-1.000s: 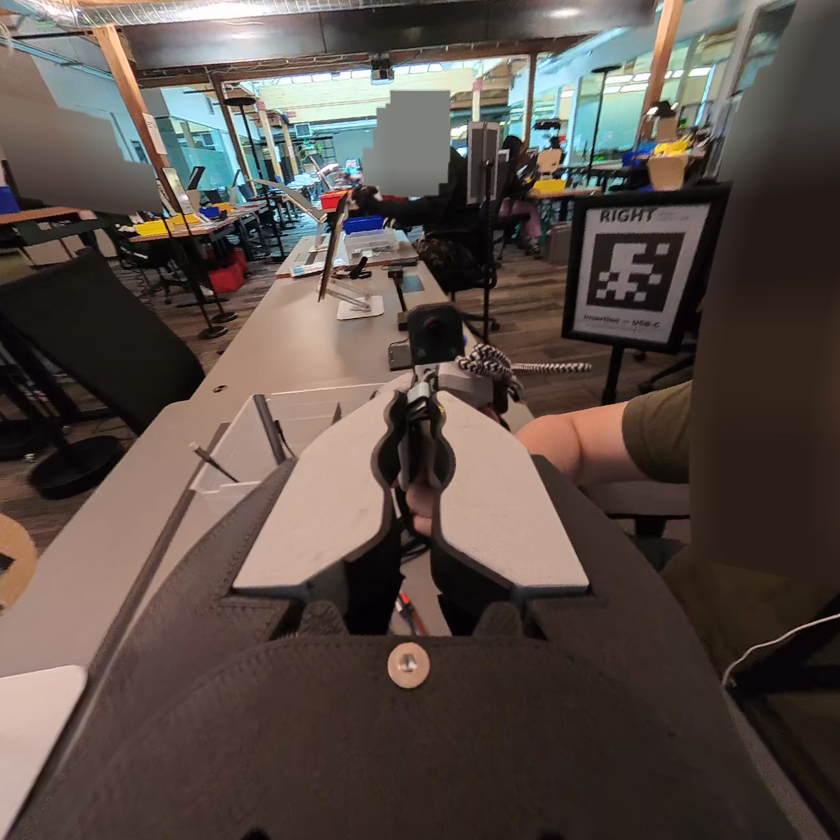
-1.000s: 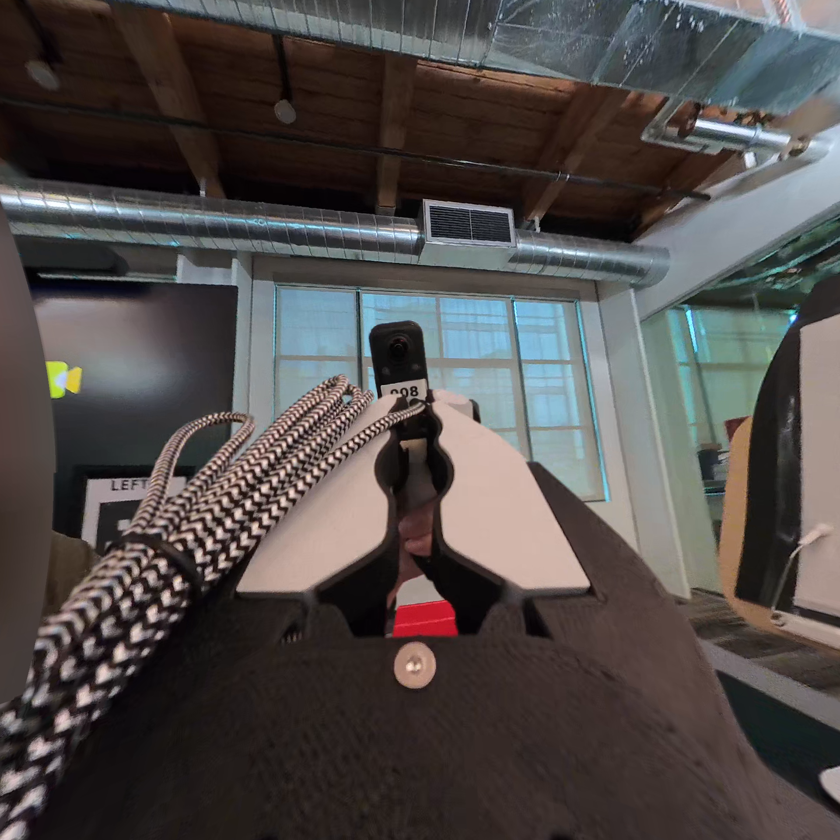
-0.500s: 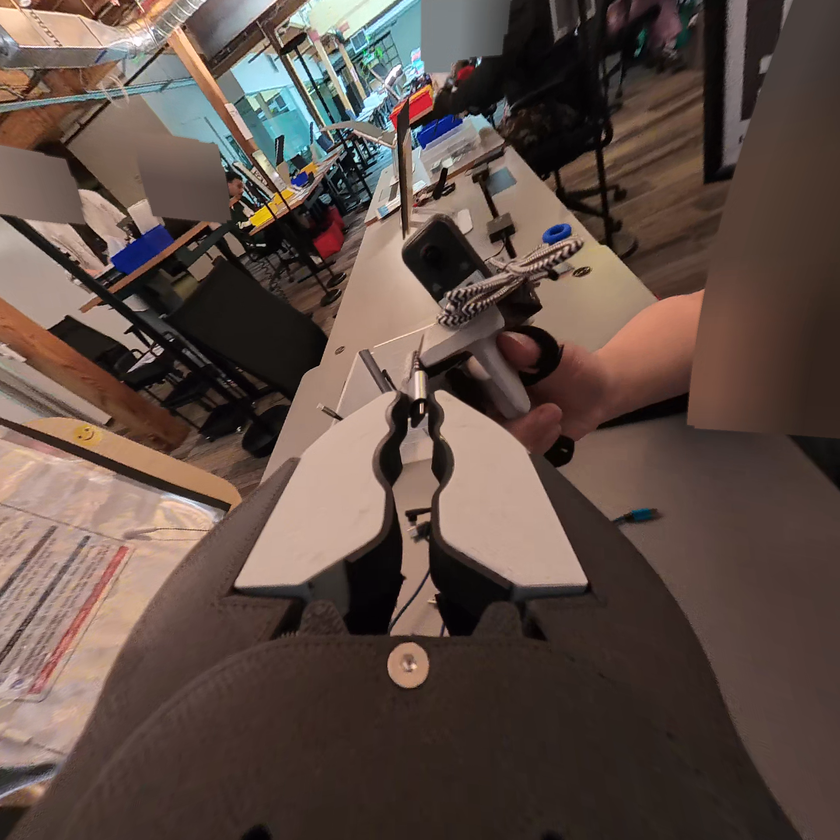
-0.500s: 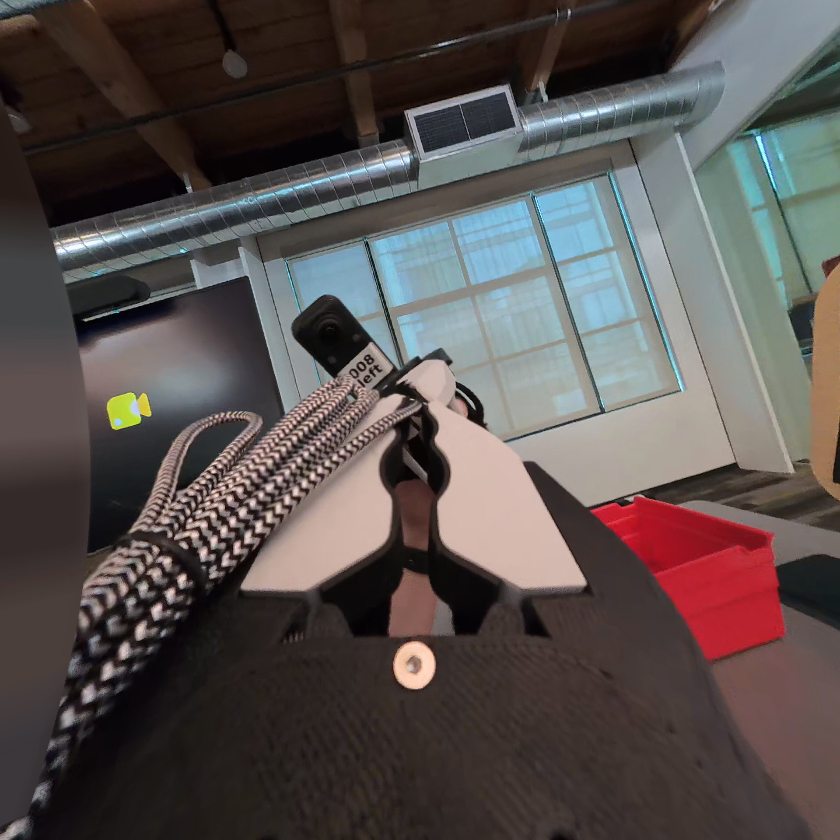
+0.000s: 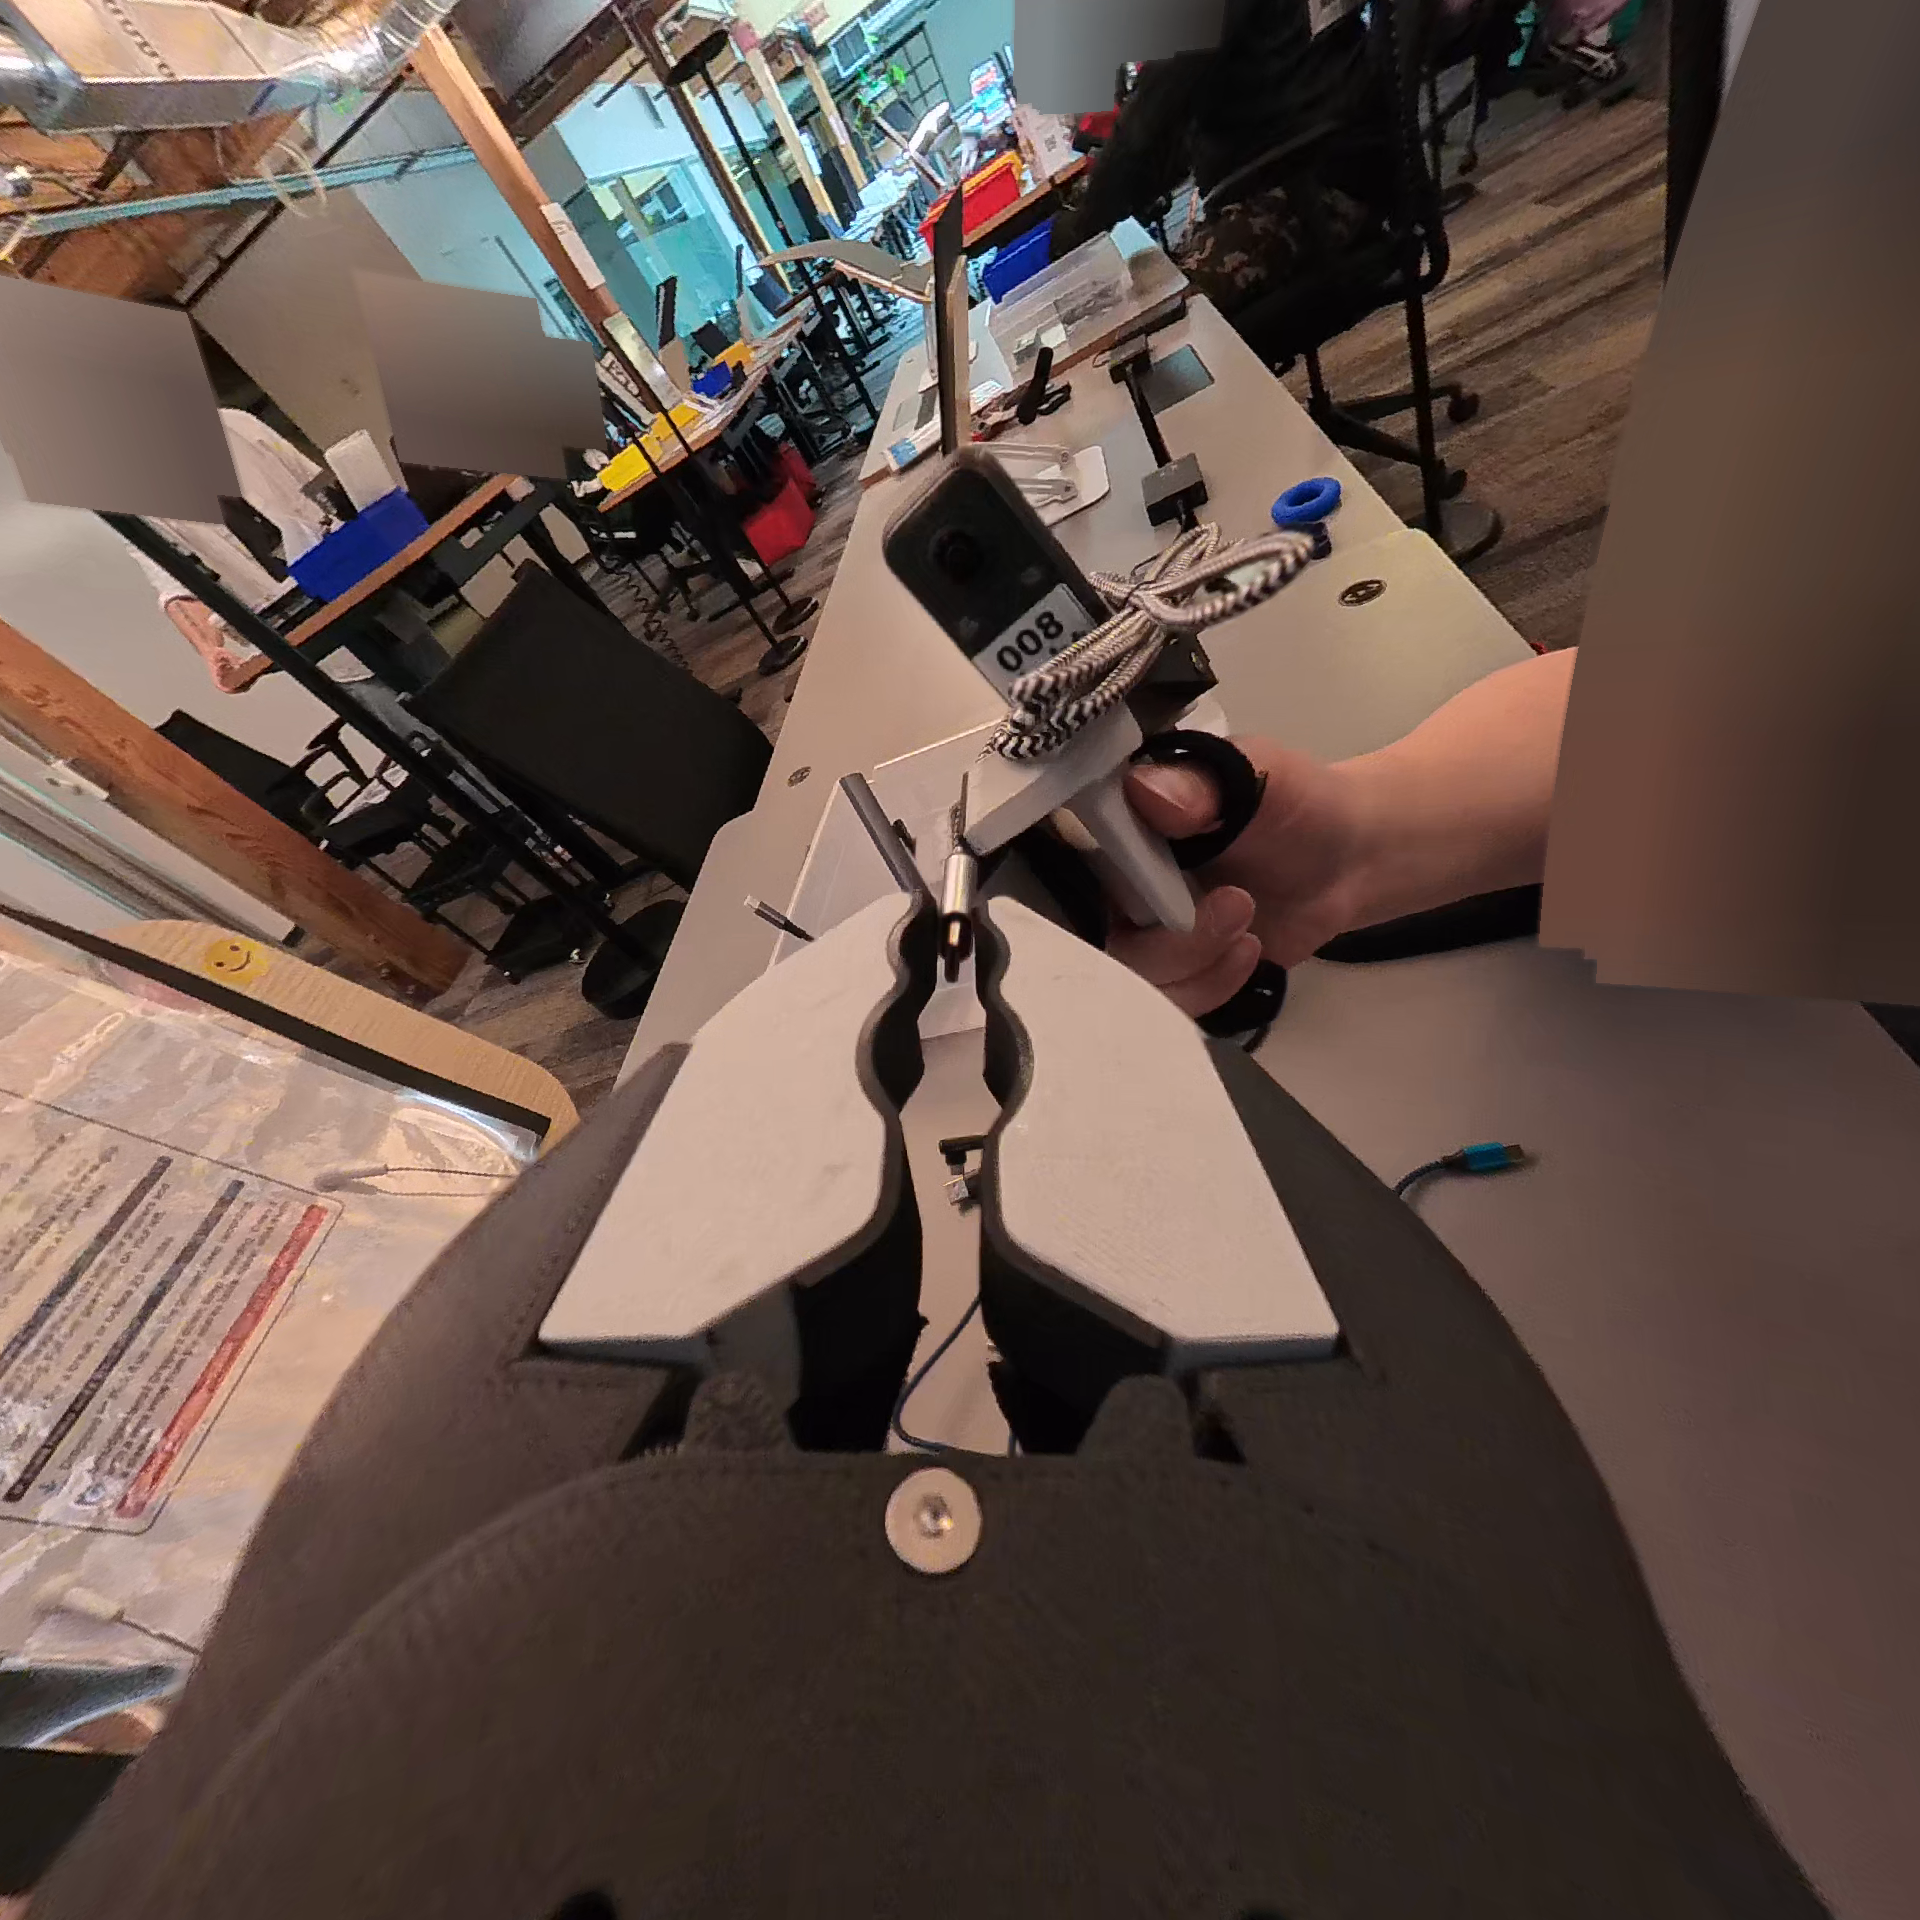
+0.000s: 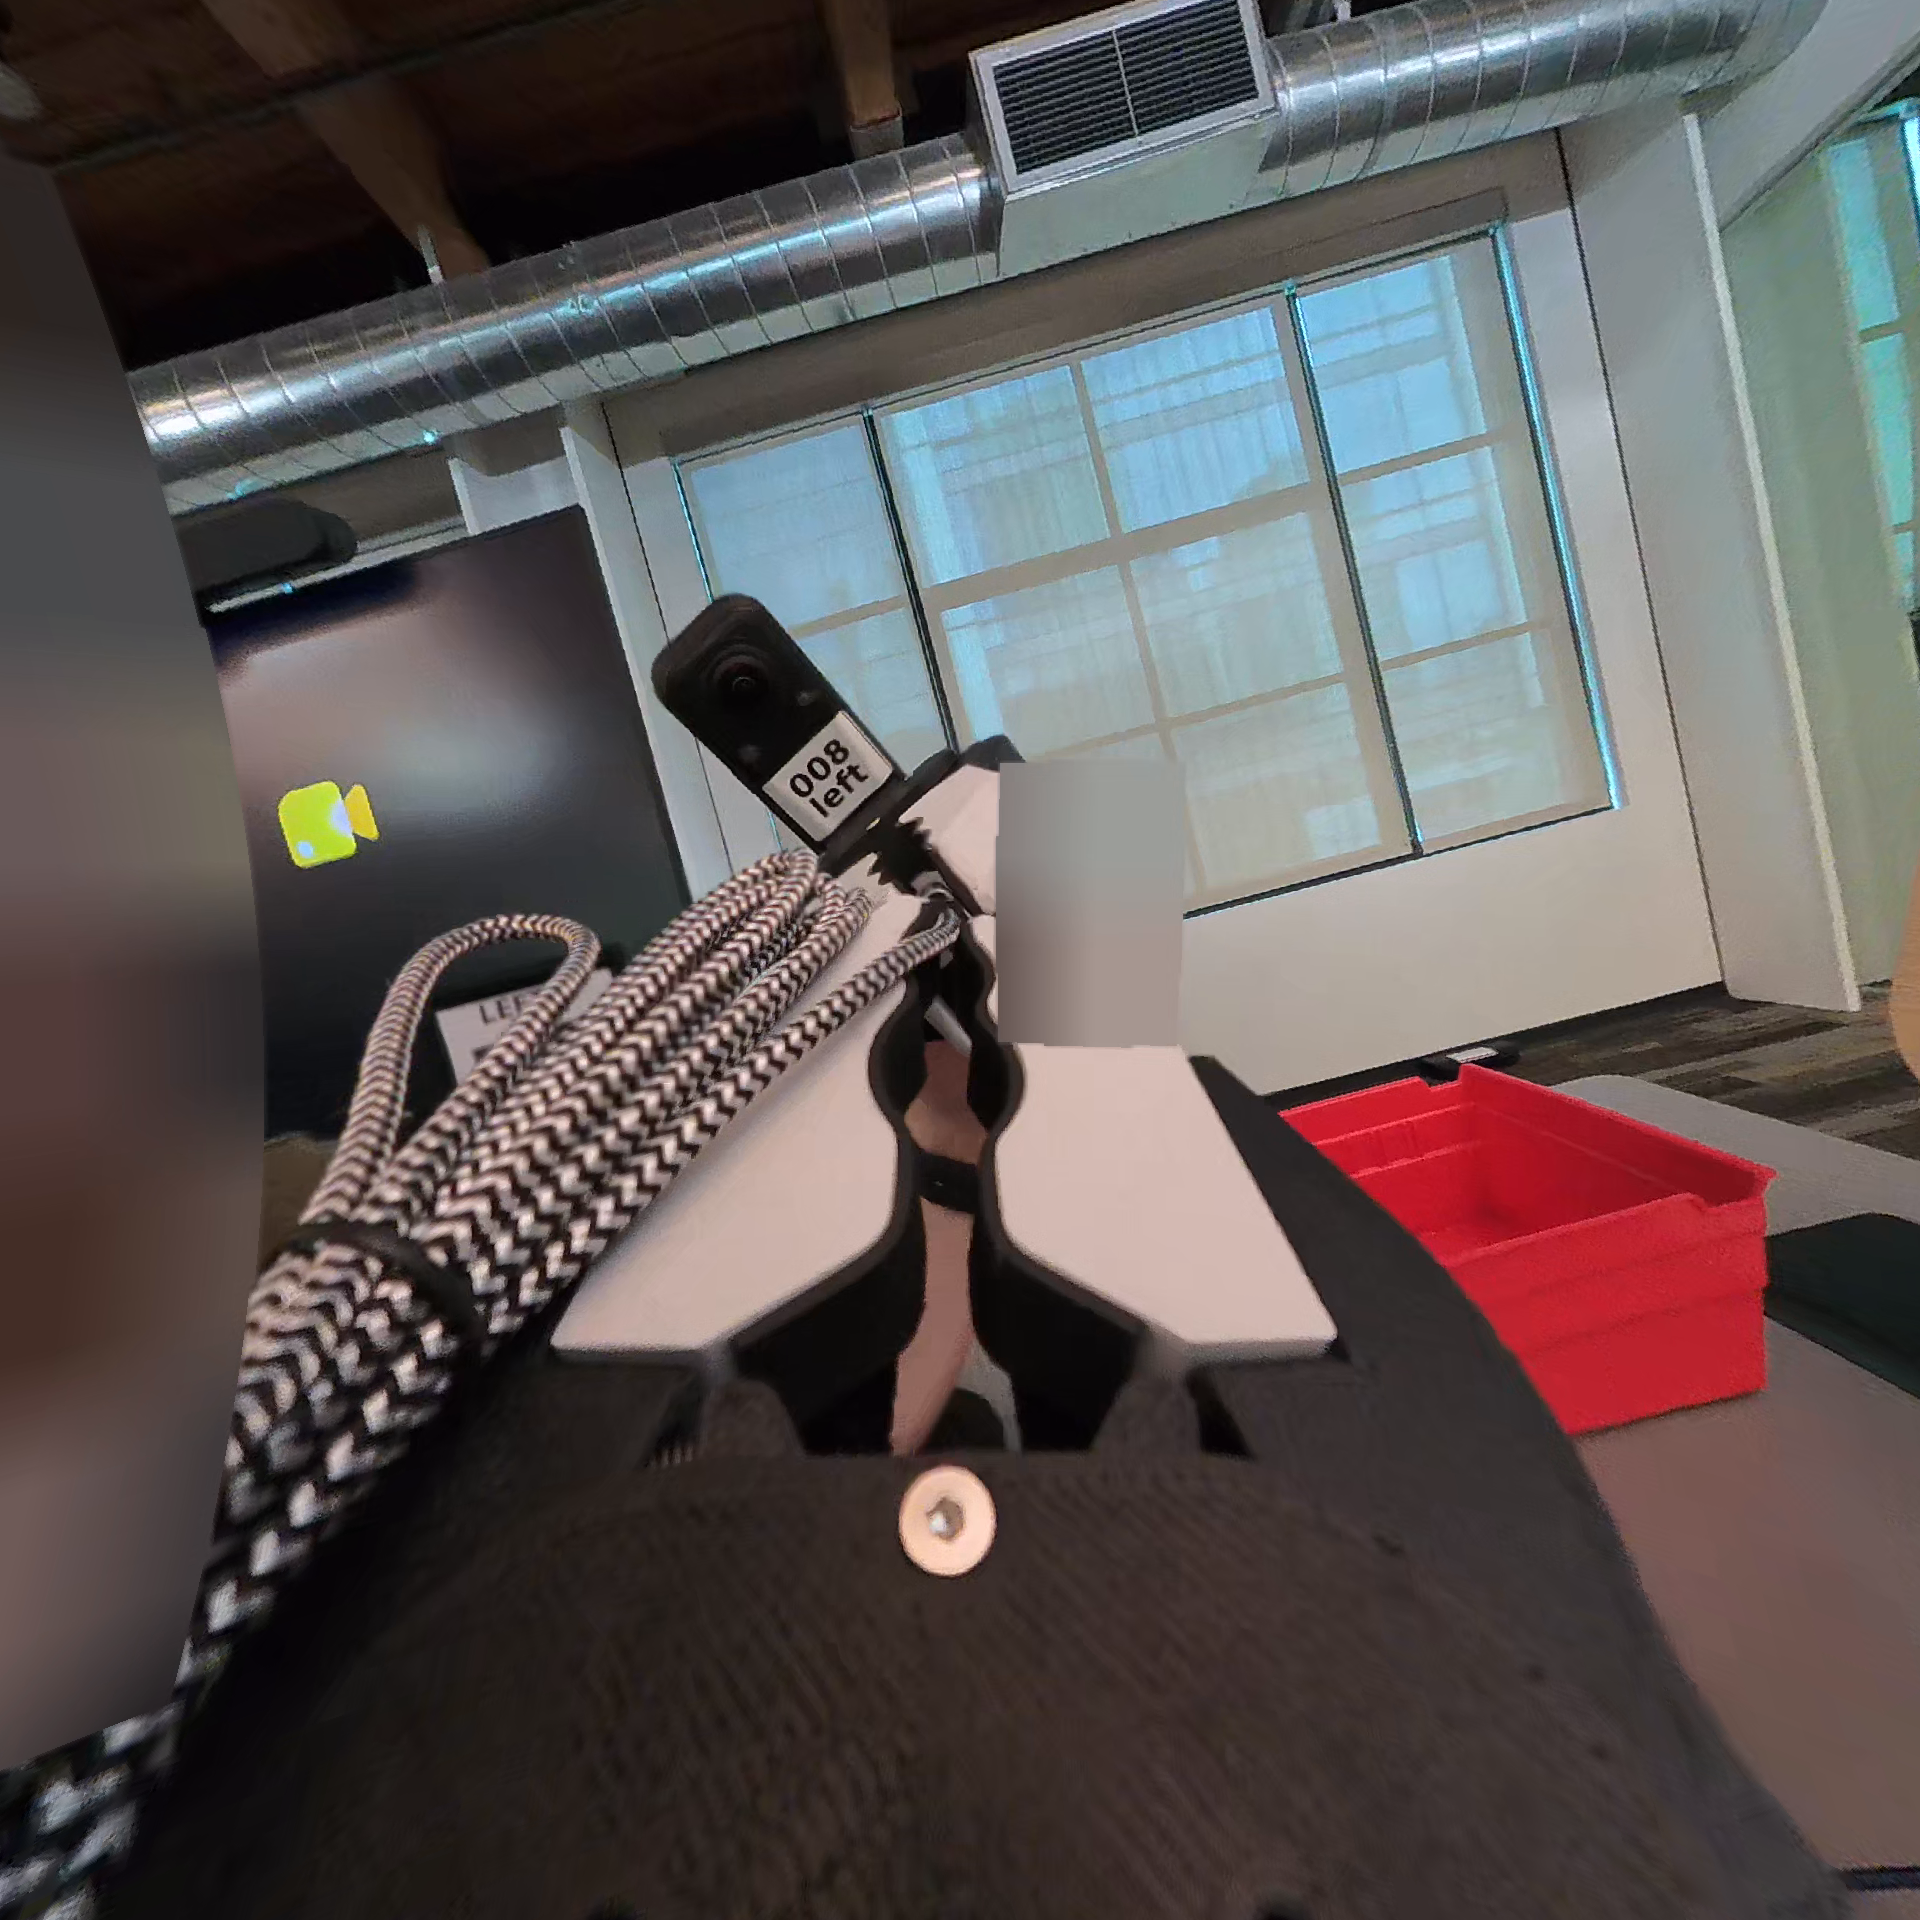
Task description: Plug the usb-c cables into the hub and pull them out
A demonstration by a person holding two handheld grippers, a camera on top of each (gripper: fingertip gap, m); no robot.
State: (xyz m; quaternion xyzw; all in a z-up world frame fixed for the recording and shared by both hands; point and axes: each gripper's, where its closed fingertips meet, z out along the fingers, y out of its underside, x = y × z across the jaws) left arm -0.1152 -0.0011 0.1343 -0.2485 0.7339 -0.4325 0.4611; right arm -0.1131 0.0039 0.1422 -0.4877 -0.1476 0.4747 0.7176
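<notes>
Two tongs: right gripper [image 6: 951,997] is clamped on the black-and-white braided usb-c cable [image 6: 582,1049]; left gripper [image 5: 951,935] is narrowed around its silver metal plug [image 5: 958,904], contact untellable.
Handling: limp, light cord; the rigid plug at twelve o'clock is best gripped.

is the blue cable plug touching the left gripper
Apart: the left wrist view shows the blue plug lying on the table, well off to the side of the left gripper.

Open workshop: long grey table [image 5: 1382,1091], black chairs [image 5: 582,727] left, wood beams, silver duct [image 6: 727,301], gridded window [image 6: 1143,644] far
</notes>
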